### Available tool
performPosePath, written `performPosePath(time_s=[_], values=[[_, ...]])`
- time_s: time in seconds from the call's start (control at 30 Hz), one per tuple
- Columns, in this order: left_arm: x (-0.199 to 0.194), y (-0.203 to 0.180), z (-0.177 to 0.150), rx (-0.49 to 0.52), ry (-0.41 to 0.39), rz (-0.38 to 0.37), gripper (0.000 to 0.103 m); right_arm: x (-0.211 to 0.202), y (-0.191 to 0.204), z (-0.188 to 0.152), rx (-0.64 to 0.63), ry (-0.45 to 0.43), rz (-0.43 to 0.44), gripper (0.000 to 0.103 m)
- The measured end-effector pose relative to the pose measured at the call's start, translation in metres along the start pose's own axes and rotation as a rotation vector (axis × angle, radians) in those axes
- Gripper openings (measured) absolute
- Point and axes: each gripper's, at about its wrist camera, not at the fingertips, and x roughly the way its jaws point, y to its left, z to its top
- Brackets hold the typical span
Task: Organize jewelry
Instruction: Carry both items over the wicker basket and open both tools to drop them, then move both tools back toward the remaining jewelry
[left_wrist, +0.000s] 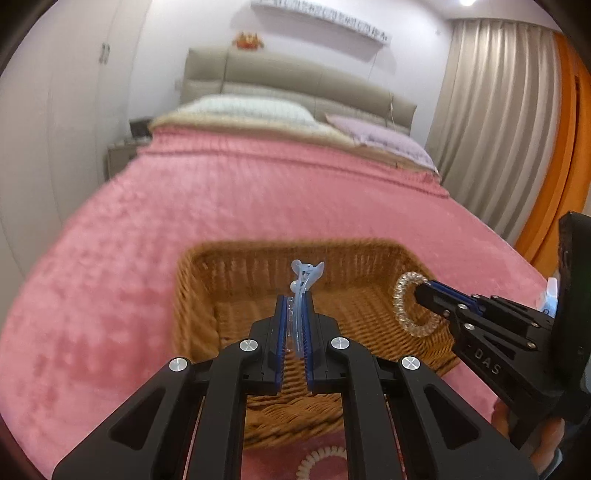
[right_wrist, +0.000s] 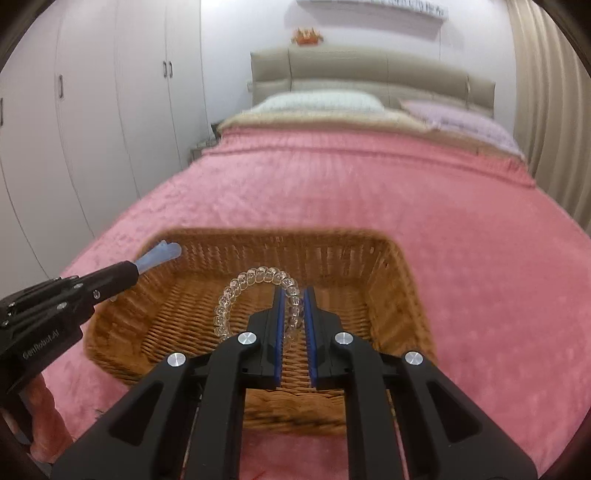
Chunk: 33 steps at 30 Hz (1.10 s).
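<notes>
Jewelry over wicker basket (left_wrist: 207, 295), lower centre: one pale-blue hair clip (left_wrist: 301, 291) clamped in left gripper (left_wrist: 295, 317), one clear coil bracelet (right_wrist: 255, 295) clamped in right gripper (right_wrist: 295, 314)

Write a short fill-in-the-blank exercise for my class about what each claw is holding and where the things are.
1. The left claw is shut on a light ______ hair clip.
2. The right claw grips a clear spiral ______.
3. Both claws hang over a woven ______.
4. That container rests on a ______ bedspread.

Missing words: blue; hair tie; basket; pink
</notes>
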Motion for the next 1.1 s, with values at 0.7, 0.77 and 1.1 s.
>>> performPosePath(time_s=[0.7, 0.77, 1.1], values=[[-0.071, 0.002, -0.017, 0.009, -0.058, -0.044, 0.041, -0.046, -0.002, -0.016, 0.024, 0.019, 0.045, 0.038], [-0.094, -0.001, -0.028, 0.015, -0.076, -0.044, 0.041, -0.067, 0.000, -0.023, 0.021, 0.002, 0.058, 0.038], [-0.148, -0.001, -0.105, -0.013, -0.002, -0.035, 0.041, -0.137, 0.008, -0.080, 0.015, -0.030, 0.053, 0.038]])
